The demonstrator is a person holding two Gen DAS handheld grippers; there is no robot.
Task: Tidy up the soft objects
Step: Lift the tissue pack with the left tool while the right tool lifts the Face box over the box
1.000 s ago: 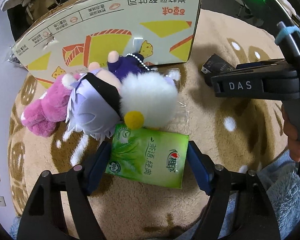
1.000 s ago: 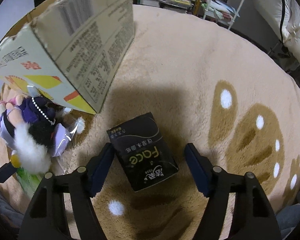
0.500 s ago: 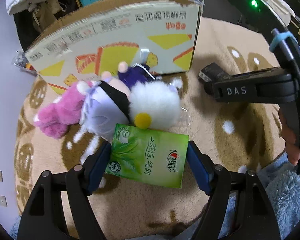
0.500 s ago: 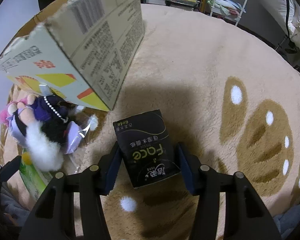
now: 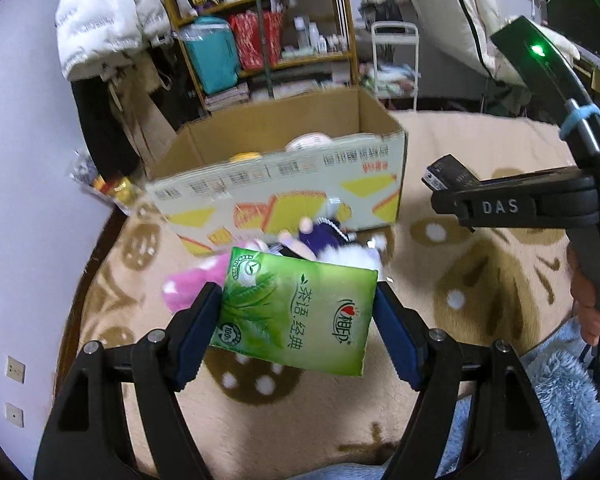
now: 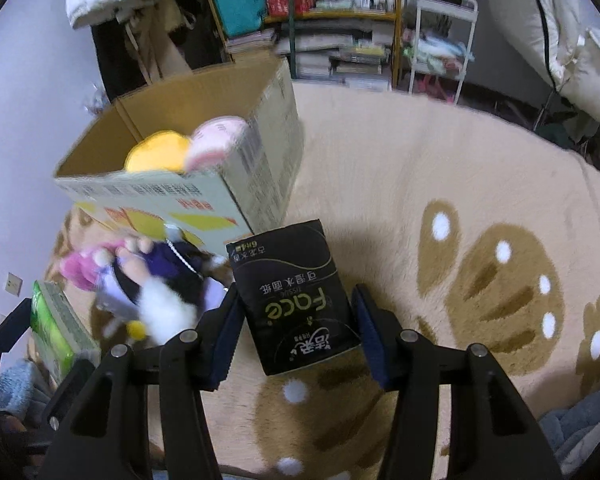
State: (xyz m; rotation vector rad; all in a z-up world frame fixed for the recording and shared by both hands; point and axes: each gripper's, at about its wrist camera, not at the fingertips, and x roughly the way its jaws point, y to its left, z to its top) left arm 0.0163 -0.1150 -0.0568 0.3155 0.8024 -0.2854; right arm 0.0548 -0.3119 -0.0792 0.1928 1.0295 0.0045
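Observation:
My left gripper [image 5: 298, 324] is shut on a green tissue pack [image 5: 296, 312] and holds it above the rug. My right gripper [image 6: 296, 324] is shut on a black tissue pack [image 6: 292, 296], also lifted; that pack shows in the left wrist view [image 5: 448, 174]. An open cardboard box [image 5: 284, 184] stands ahead with a yellow plush [image 6: 158, 156] and a pink plush [image 6: 216, 138] inside. On the rug in front of the box lie a pink plush [image 5: 188, 284] and a purple-and-white doll [image 6: 156, 280], partly hidden behind the green pack.
A beige rug [image 6: 440, 160] with brown paw prints covers the floor. Cluttered shelves [image 5: 268, 28] and a white rack [image 6: 440, 40] stand behind the box. A wall [image 5: 28, 200] is at the left. A blue fleece [image 5: 560, 400] is at the lower right.
Both grippers have risen off the rug, each carrying its tissue pack. The right gripper closed on the black pack. The box's open top has come into view.

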